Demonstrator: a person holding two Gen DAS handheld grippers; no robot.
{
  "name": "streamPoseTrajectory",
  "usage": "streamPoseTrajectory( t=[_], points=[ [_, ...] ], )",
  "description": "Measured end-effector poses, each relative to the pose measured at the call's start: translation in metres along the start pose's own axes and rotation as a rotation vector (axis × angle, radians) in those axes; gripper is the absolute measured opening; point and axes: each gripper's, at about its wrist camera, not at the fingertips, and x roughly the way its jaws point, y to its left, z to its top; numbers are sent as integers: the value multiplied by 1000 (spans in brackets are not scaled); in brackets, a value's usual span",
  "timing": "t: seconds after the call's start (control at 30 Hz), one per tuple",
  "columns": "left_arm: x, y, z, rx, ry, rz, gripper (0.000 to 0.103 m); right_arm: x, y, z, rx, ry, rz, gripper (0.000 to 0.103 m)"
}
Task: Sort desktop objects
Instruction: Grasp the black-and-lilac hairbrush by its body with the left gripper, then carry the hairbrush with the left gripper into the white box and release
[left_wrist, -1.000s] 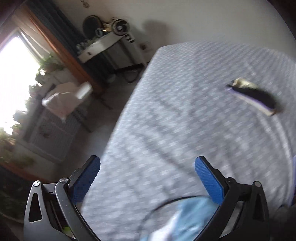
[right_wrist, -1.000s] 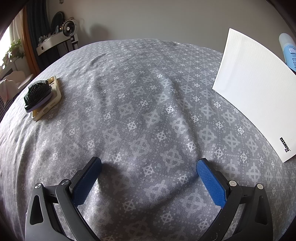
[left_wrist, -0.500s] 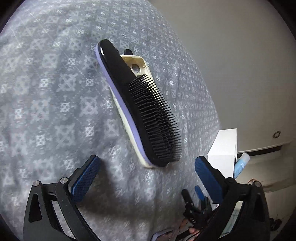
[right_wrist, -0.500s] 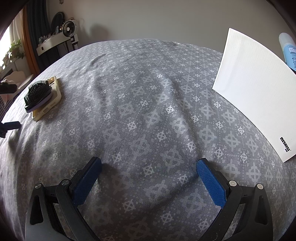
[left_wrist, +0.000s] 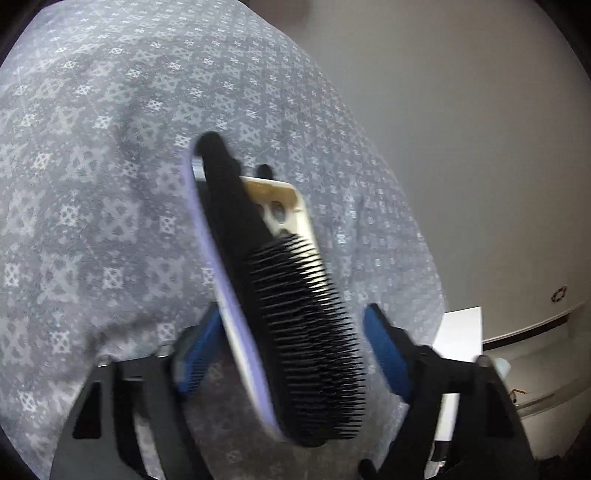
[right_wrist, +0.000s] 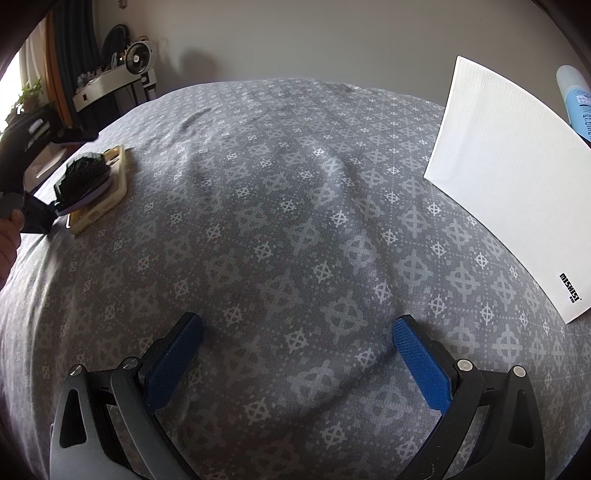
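Black hairbrush between left gripper jaws

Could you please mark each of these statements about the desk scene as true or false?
1. The hairbrush lies on a cream phone case. True.
2. The right gripper holds the hairbrush. False: it is open, nothing between its fingers.
3. The left gripper straddles the hairbrush, its jaws having just been closing. True.
4. The white box stands beside the hairbrush. False: it is across the grey cloth, far from it.
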Motion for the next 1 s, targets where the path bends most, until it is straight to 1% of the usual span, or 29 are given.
streamPoseTrajectory(
  t=[0.03,0.1,0.2,0.23,0.37,0.5,0.6,0.63,0.7,0.73,0.83,0.87,0.93,0.97,1.0],
  points=[
    [0,2,1,-12,-1,-38,49,0,0,1,0,0,0,103],
    [2,7,3,-31,34,-119,47,0,0,0,0,0,0,103],
    [1,-4,0,22,61,-152,45,0,0,0,-1,0,0,103],
    [5,-13,-3,37,65,-164,45,0,0,1,-1,0,0,103],
    [-5,-48,-11,121,76,-215,45,0,0,0,-1,-1,1,103],
    [-18,-105,-17,247,96,-267,45,0,0,0,-2,-1,1,103],
    [-20,-163,-19,342,131,-325,45,0,0,0,-2,-1,1,103],
    [-20,-190,-21,384,150,-349,45,0,0,0,-2,-1,1,103],
    [-21,-230,-23,452,186,-380,45,0,0,0,-2,-1,1,103],
    [-15,-257,-27,490,209,-389,45,0,0,0,-3,-1,1,103],
    [11,-323,-40,577,274,-396,45,0,0,0,-2,-1,2,103],
    [15,-343,-51,613,300,-392,45,1,0,1,-2,-2,2,103],
    [31,-370,-63,652,342,-387,45,1,0,0,-3,-2,2,103],
    [25,-380,-76,670,356,-390,45,0,0,0,-3,-2,2,103],
    [31,-394,-86,701,369,-389,45,0,0,0,-3,-2,2,103]
  ],
)
